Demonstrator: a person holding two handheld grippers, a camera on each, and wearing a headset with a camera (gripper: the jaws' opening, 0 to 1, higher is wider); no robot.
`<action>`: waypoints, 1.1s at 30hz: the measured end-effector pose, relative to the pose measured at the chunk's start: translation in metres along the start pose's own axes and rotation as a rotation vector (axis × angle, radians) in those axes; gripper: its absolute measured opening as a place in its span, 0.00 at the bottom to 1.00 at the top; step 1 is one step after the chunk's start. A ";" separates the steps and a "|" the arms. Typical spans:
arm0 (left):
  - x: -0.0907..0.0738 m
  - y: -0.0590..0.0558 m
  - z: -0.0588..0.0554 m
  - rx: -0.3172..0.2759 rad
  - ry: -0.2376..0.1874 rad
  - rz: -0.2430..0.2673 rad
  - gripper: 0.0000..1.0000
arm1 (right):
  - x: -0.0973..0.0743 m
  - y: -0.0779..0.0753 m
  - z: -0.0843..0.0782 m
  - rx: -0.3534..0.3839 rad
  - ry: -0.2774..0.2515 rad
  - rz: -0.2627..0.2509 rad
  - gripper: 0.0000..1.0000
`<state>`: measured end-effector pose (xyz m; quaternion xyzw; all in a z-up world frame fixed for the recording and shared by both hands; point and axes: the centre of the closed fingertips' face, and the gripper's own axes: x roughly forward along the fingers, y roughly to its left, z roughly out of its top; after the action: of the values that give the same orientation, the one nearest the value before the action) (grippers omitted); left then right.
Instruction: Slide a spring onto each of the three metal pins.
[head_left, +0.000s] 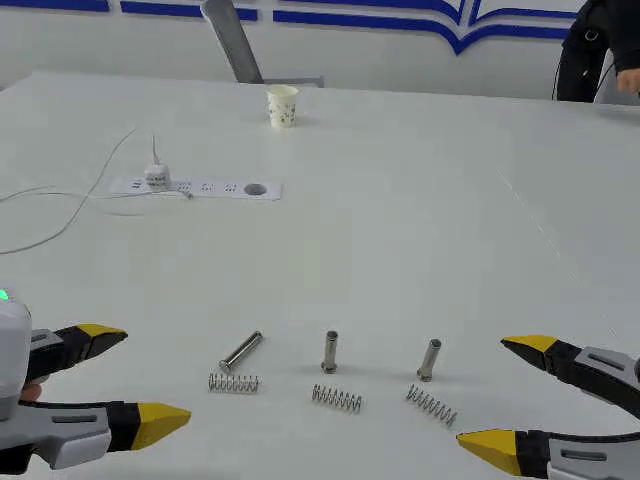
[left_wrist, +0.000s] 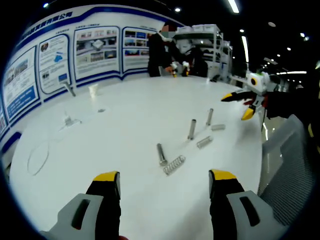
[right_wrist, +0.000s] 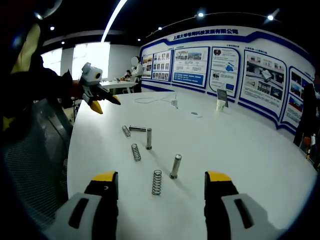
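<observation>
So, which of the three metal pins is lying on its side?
The leftmost pin in the head view. It lies flat on the table, while the middle pin and the right pin stand upright.

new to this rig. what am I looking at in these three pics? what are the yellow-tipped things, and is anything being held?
There is no robot here: a person holds a two-jaw gripper in each hand. The head view comes from a headset camera looking down at the white table. The other two are fisheye cameras riding on the grippers, each looking along its own yellow-tipped jaws.

In the head view the left gripper is at bottom left and the right gripper at bottom right. Both are open and hold nothing.

On the table, the left pin lies flat, while the middle pin and right pin stand upright. Three loose springs lie just in front of them. Farther back are a paper cup and a power strip.
</observation>
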<state>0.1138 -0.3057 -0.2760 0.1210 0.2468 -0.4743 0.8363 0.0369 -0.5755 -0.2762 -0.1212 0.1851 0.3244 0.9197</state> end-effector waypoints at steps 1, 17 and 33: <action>0.001 0.000 0.001 0.003 0.000 0.000 0.73 | 0.000 0.000 0.000 0.000 -0.001 0.000 0.71; 0.023 0.006 0.027 0.058 0.010 -0.033 0.70 | -0.002 0.000 -0.001 0.006 0.001 -0.006 0.71; 0.052 0.009 0.033 0.098 0.084 -0.050 0.62 | -0.003 0.000 -0.005 0.013 0.006 -0.012 0.70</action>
<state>0.1537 -0.3534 -0.2761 0.1753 0.2613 -0.5012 0.8061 0.0332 -0.5788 -0.2794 -0.1174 0.1889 0.3175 0.9218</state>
